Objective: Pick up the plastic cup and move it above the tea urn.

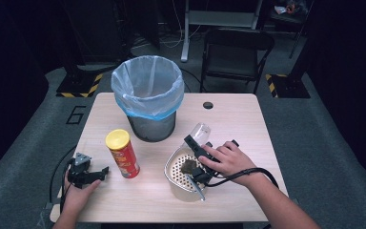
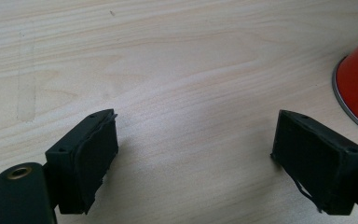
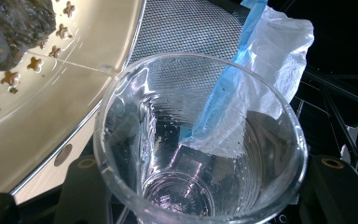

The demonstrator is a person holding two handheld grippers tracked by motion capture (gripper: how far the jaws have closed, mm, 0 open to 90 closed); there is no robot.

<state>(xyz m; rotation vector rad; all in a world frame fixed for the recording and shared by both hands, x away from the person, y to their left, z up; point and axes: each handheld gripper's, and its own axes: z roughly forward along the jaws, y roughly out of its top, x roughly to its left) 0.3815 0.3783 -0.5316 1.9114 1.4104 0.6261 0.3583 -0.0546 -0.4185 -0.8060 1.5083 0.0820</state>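
a: holding that clear plastic cup [image 3: 200, 154] steady matters most now. the right gripper [image 1: 196, 141] has its jaws closed on the cup's sides, gripping it, and the cup sits tilted just above the far rim of the cream perforated basket [image 1: 177, 168].

b: so where should it go?

a: my guess is the bin [image 1: 147, 98], the mesh one lined with a pale blue bag, standing just behind the basket on the worktop [image 1: 238, 119]. i'd lift the cup clear of the basket rim first, keep the squeeze gentle because thin plastic buckles, and carry it over the bag's mouth before letting go.

b: anything in the cup?

a: it looks empty from the right gripper view; you see straight through it to the mesh and the bag.

b: and the basket?

a: one dark crumpled lump [image 1: 188, 166] lies inside it. i can't tell what it is.

b: the bin?

a: nothing visible inside from the high view, though the bottom is hidden.

b: the other hand?

a: the left gripper [image 2: 193, 154] rests on the worktop, jaws wide apart with nothing between them, near the red crisp can [image 1: 122, 153] with its yellow lid still on.
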